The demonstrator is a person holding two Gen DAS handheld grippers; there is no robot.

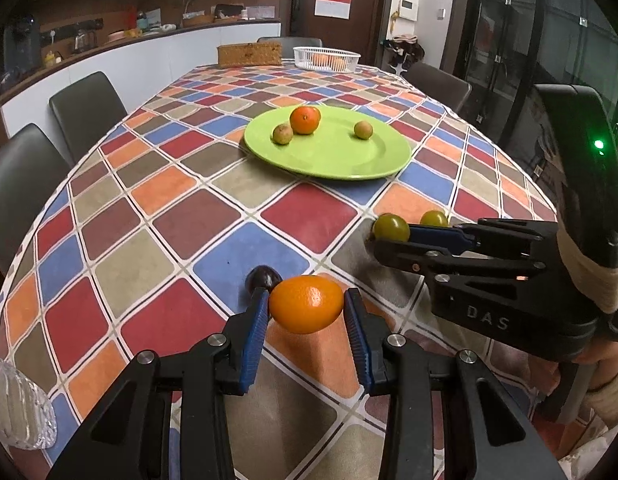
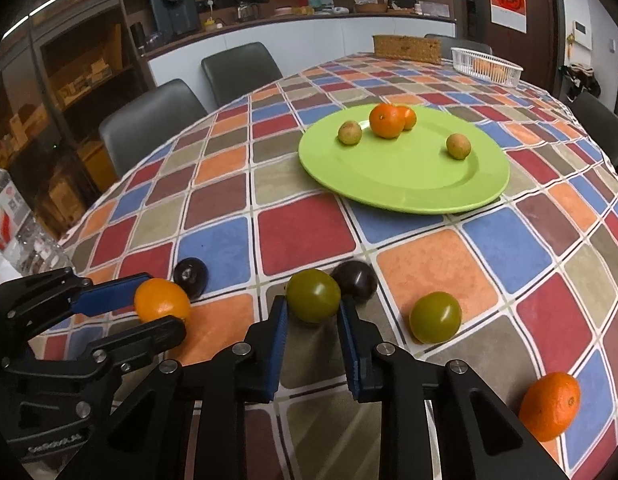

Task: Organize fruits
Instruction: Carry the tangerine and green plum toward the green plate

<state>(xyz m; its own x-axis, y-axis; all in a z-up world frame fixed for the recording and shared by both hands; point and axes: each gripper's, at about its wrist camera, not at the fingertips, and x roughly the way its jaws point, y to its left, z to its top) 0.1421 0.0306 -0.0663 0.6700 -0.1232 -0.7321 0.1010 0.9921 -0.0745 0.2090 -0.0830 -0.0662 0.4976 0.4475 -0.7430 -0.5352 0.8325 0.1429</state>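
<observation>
Gripping an orange [image 1: 306, 304] between its blue fingers [image 1: 253, 336], your left gripper [image 1: 307, 312] holds the fruit just above the checked cloth of the desk [image 1: 181, 240]; in the right wrist view the same orange [image 2: 162, 300] appears at far left, clamped from both sides. Your right gripper [image 2: 313, 312] is clenched on a green plum [image 2: 313, 295], its fingers [image 2: 279, 344] pressed against either side of the fruit; the left wrist view shows this plum [image 1: 391, 228] at the fingertips.

Behind the held plum lies a dark plum [image 2: 355, 281], touching or nearly touching it. A second dark plum [image 2: 191, 276] rests just behind the orange. A second green plum [image 2: 435, 317] lies on the cloth to the right of your right gripper, and a mandarin [image 2: 550, 406] sits near the desk edge at lower right.

Farther along the desk, a green plate [image 2: 409, 184] carries two mandarins [image 2: 387, 121] side by side and two small yellow-brown fruits [image 2: 350, 133], one on each side, well apart. A white basket [image 2: 487, 66] and a woven box [image 2: 407, 47] stand at the far end.
</observation>
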